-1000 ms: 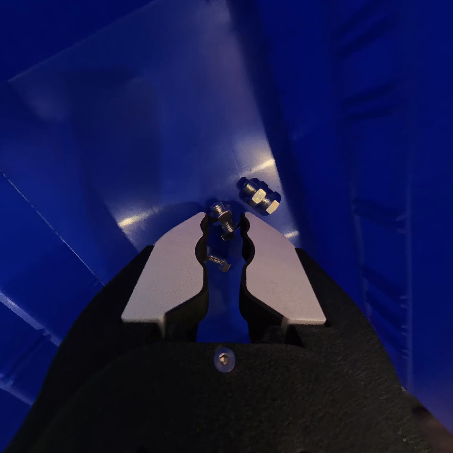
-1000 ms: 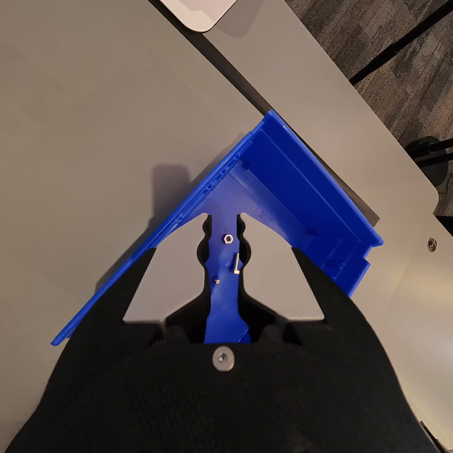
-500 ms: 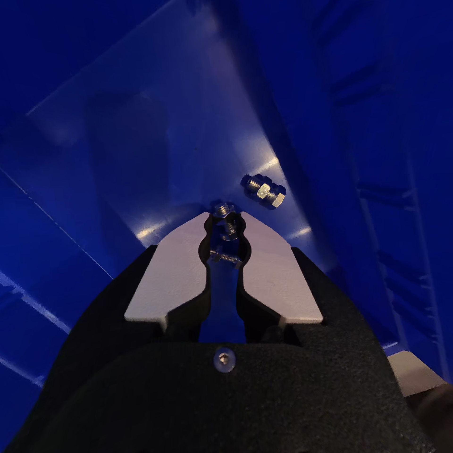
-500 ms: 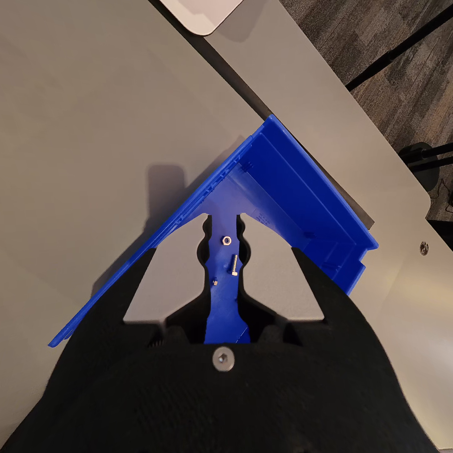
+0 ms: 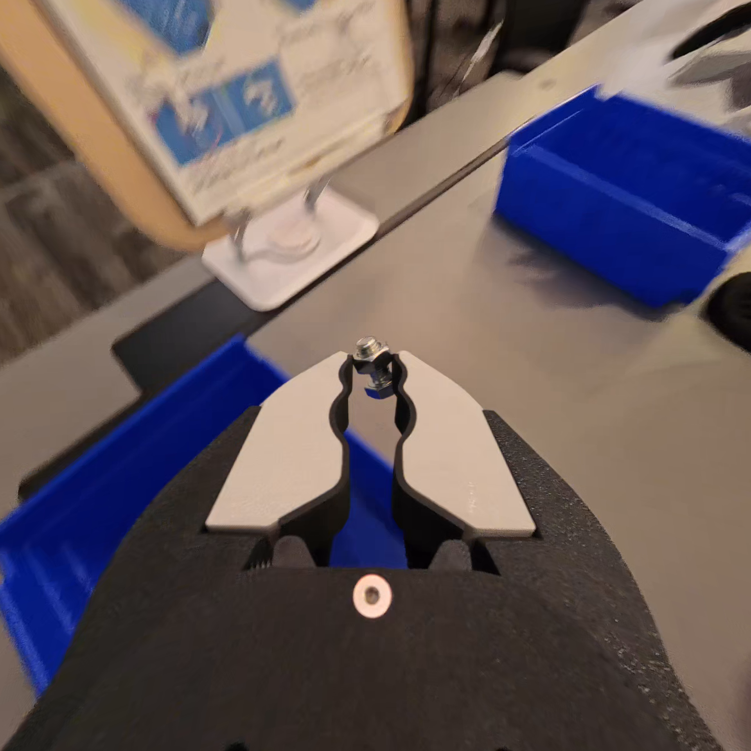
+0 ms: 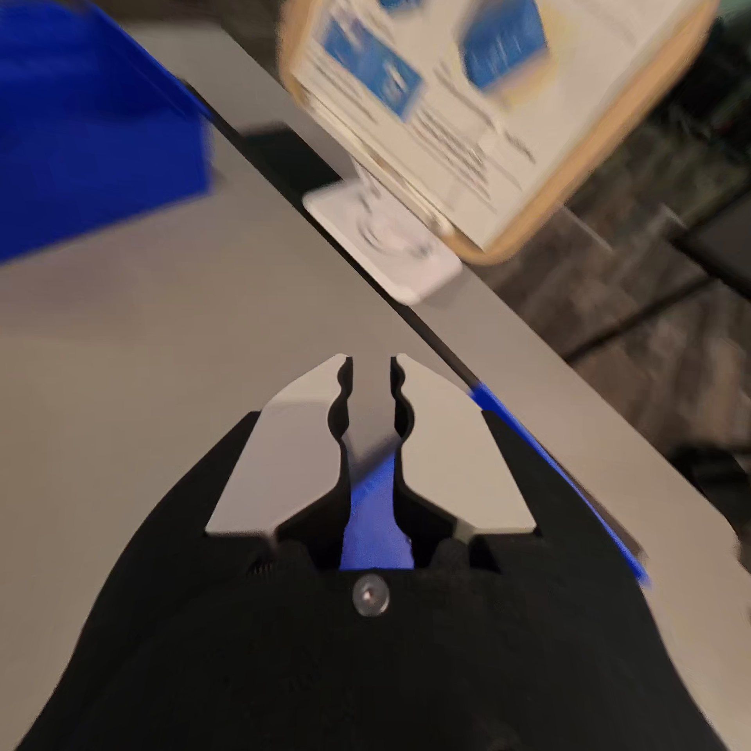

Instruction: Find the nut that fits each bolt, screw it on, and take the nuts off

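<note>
In the left wrist view my left gripper [image 5: 370, 357] is shut on a small silver bolt with a nut on it [image 5: 370, 358], held at the fingertips above the grey table [image 5: 487, 365]. The bolt's threaded end points away from the camera and its head hangs below the nut. A blue bin [image 5: 122, 467] lies just under and left of this gripper. A second blue bin [image 5: 617, 211] stands at the far right. In the right wrist view my right gripper [image 6: 370, 359] is open and empty over the table [image 6: 142, 345], with a blue bin's edge [image 6: 548, 459] below it.
A blurred sign in a light wooden frame [image 5: 227, 93] stands on a white base [image 5: 292, 252] at the table's far edge; it also shows in the right wrist view [image 6: 467, 101]. A blue bin [image 6: 81, 134] is at the upper left there. Dark floor lies beyond the table. My right fingertips sit around 35 cm from my left ones.
My left gripper closed on the bolt with the nut inside the blue bin and lifted it out above the table. My right gripper rose and swung away from its bin. Both views are motion-blurred.
</note>
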A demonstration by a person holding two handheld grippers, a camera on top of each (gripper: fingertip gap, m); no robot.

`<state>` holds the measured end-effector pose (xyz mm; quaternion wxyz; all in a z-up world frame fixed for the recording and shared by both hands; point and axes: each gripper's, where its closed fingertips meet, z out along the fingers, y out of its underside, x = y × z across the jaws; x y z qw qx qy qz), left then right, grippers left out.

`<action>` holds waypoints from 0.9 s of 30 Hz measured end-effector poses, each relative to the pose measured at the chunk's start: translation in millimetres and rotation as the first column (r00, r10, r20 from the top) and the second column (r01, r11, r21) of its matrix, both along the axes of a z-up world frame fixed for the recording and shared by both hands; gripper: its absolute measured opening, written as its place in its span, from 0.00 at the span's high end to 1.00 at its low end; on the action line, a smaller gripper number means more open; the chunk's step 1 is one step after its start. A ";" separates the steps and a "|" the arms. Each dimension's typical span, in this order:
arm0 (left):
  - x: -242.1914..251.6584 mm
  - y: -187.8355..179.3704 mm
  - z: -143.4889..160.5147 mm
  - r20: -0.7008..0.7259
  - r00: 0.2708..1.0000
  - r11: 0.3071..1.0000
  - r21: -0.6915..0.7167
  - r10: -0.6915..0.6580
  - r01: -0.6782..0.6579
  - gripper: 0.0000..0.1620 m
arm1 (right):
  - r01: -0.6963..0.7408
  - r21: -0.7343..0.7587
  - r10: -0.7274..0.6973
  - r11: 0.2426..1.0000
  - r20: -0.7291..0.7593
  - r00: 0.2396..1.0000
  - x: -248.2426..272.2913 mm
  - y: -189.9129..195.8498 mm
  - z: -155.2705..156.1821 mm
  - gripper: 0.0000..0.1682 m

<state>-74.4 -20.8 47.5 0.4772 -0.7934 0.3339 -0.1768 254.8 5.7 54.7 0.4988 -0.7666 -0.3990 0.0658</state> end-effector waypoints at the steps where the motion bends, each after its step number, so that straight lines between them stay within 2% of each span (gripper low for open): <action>1: 17.7 -7.5 11.0 0.018 0.998 0.997 0.054 -0.056 0.055 0.89 | -0.102 0.025 0.104 0.994 -0.058 0.993 -20.2 -11.7 8.9 0.89; 4: 70.8 -33.2 30.9 0.071 0.971 0.964 0.154 -0.228 0.215 0.89 | -0.362 0.076 0.370 0.929 -0.213 0.904 -75.1 -51.2 28.0 0.89; 6: 97.4 -47.6 38.6 0.119 0.944 0.942 0.177 -0.308 0.285 0.89 | -0.520 0.089 0.519 0.850 -0.320 0.793 -106.3 -79.7 34.6 0.89; 9: 119.5 -63.9 47.1 0.122 0.916 0.906 0.247 -0.382 0.345 0.89 | -0.643 0.056 0.579 0.764 -0.501 0.643 -132.3 -103.5 41.3 0.89; 12: 134.3 -77.0 46.2 0.074 0.904 0.880 0.273 -0.421 0.388 0.89 | -0.673 0.090 0.561 0.734 -0.638 0.527 -139.4 -110.1 55.5 0.88; 17: 159.6 -100.1 44.8 0.012 0.862 0.818 0.323 -0.506 0.476 0.89 | -0.697 0.115 0.596 0.708 -0.627 0.502 -153.5 -118.6 49.5 0.89; 19: 165.6 -105.2 42.1 -0.014 0.857 0.809 0.322 -0.516 0.492 0.89 | -0.722 0.144 0.622 0.677 -0.636 0.456 -157.4 -127.7 53.5 0.89; 24: 173.2 -113.4 40.1 -0.042 0.844 0.790 0.329 -0.535 0.517 0.89 | -0.747 0.117 0.599 0.654 -0.683 0.418 -157.8 -130.9 54.9 0.90; 27: 171.8 -111.6 42.1 -0.051 0.854 0.792 0.349 -0.518 0.501 0.89 | -0.763 0.098 0.608 0.639 -0.673 0.422 -158.7 -132.8 51.0 0.90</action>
